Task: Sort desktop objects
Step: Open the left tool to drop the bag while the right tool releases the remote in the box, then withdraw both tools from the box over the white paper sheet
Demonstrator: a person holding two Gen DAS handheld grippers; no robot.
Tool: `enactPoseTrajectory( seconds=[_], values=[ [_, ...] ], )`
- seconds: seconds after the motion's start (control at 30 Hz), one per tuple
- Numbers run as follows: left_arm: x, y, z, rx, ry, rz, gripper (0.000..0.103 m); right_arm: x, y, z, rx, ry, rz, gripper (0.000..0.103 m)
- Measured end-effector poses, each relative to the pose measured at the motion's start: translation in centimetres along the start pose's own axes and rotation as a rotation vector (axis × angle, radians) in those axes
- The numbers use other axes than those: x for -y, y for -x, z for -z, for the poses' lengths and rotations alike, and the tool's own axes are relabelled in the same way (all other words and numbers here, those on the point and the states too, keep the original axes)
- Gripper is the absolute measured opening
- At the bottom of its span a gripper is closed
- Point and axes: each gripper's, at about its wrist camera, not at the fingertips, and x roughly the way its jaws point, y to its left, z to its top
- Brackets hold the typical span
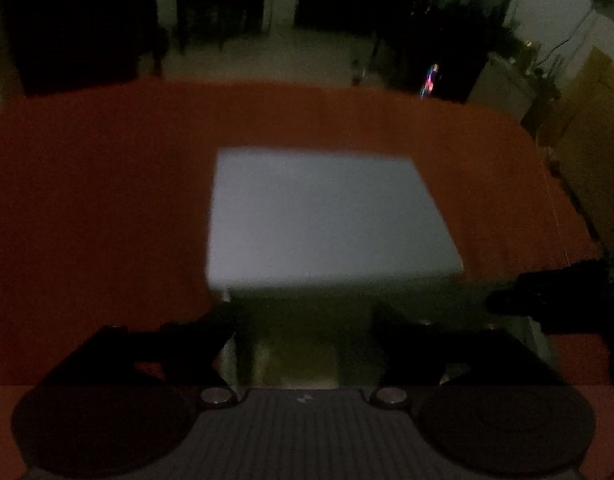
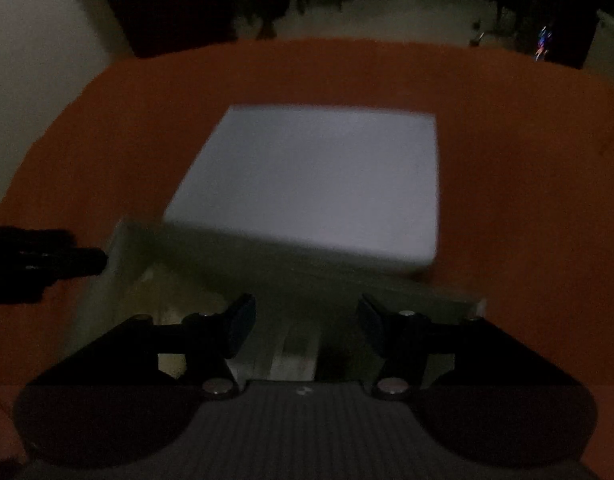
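Observation:
The picture is dark and blurred. A white flat rectangular top point(image 1: 323, 212) point(image 2: 315, 180), like a box lid, lies on the orange-red table point(image 1: 87, 200) point(image 2: 527, 200). At its near edge is a pale greenish box wall or opening point(image 1: 303, 320) point(image 2: 211, 280); I cannot make out what is inside. My left gripper point(image 1: 303, 328) hangs over that near edge, open, with nothing between its fingers. It also shows as a dark shape at the left of the right wrist view point(image 2: 47, 264). My right gripper point(image 2: 305, 314) point(image 1: 547, 300) is open beside it, above the same edge, holding nothing.
The table's far edge point(image 1: 267, 84) curves across the view, with pale floor point(image 1: 287, 56) and dark furniture point(image 1: 79, 20) beyond. A yellow cabinet point(image 1: 591, 140) stands at the right. A small coloured light point(image 1: 430, 80) glows at the back.

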Motion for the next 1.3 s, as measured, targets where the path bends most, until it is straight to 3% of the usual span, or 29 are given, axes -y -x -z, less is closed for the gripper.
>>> enactPoseTrajectory(
  seconds=[0.03,0.1,0.3,0.4,0.6,0.83,1.0,1.13,1.3],
  values=[
    [-0.2,0.1,-0.7,0.000,0.000,0.002,0.076,0.5,0.5,-0.6,0.009,-0.013,-0.005,0.063],
    [-0.6,0.3,-2.2,0.000,-0.003,0.007,0.090,1.3,1.2,-1.8,0.021,-0.037,-0.015,0.064],
    [-2.4,-2.2,-5.7,0.006,-0.076,0.020,0.103,2.3,1.4,-4.5,0.055,-0.043,-0.018,0.082],
    [-4.0,-4.3,-6.9,-0.020,-0.056,-0.001,0.103,3.0,1.9,-5.0,0.094,-0.022,-0.050,0.091],
    [-7.4,-10.3,-7.5,-0.076,-0.003,-0.041,0.103,5.8,-1.7,-7.5,0.058,-0.039,-0.061,0.092],
    [-11.6,-16.3,-9.1,-0.119,0.082,0.027,0.103,8.8,-6.5,-10.3,-0.006,-0.062,-0.036,0.092],
    [-12.6,-19.8,-9.2,-0.166,0.084,0.045,0.103,11.0,-9.6,-11.5,-0.049,-0.065,0.000,0.092],
    [-13.3,-23.6,-9.1,-0.247,0.108,0.063,0.103,13.1,-13.2,-11.8,-0.146,-0.078,-0.012,0.096],
    [-13.9,-26.4,-8.6,-0.290,0.114,0.081,0.103,14.5,-15.9,-11.7,-0.202,-0.110,-0.020,0.097]
  ],
)
